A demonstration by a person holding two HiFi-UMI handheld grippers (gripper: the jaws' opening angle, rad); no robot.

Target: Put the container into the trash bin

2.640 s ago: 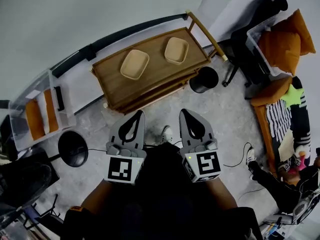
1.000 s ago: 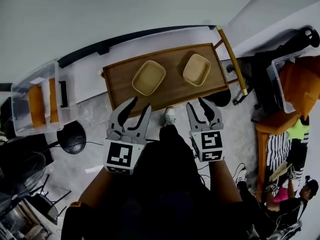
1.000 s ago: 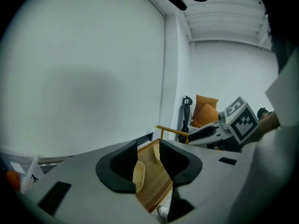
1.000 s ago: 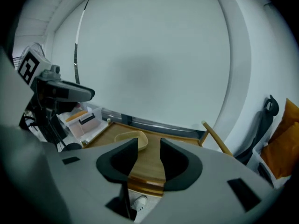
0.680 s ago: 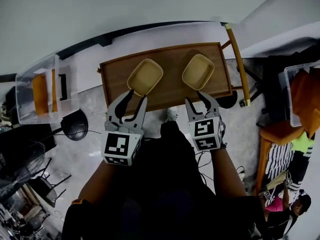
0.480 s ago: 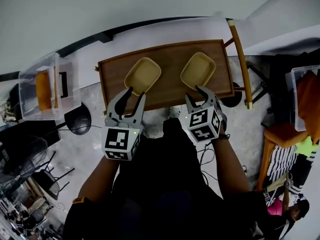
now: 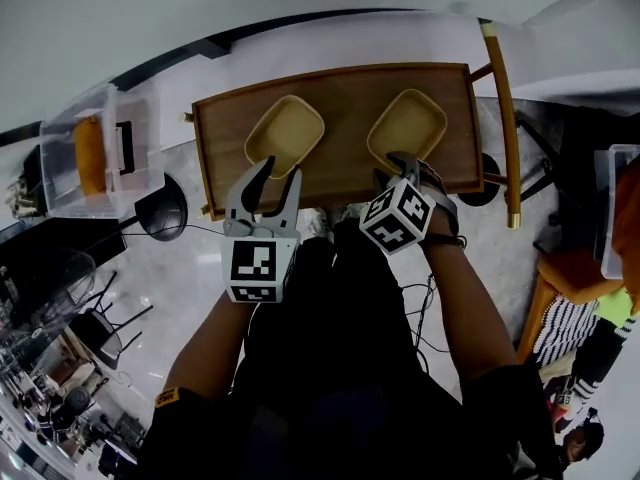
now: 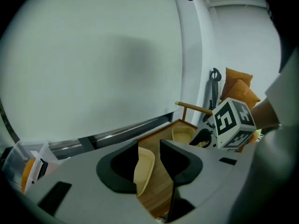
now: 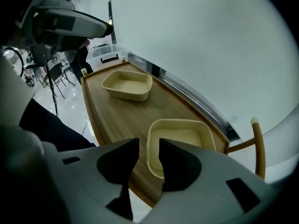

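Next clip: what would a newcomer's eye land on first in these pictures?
Two beige containers stand out on the wooden trolley: the left container and the right container, side by side. The left gripper is open at the left container's near edge. The right gripper has the right container's near rim between its closing jaws, not yet pinched.

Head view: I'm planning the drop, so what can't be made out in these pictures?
- Dark round thing, possibly the bin: head view, mostly hidden behind the cart.
- Left container: left gripper view, half covered by the left hand-held gripper.
- Storage box contents: head view, too small.
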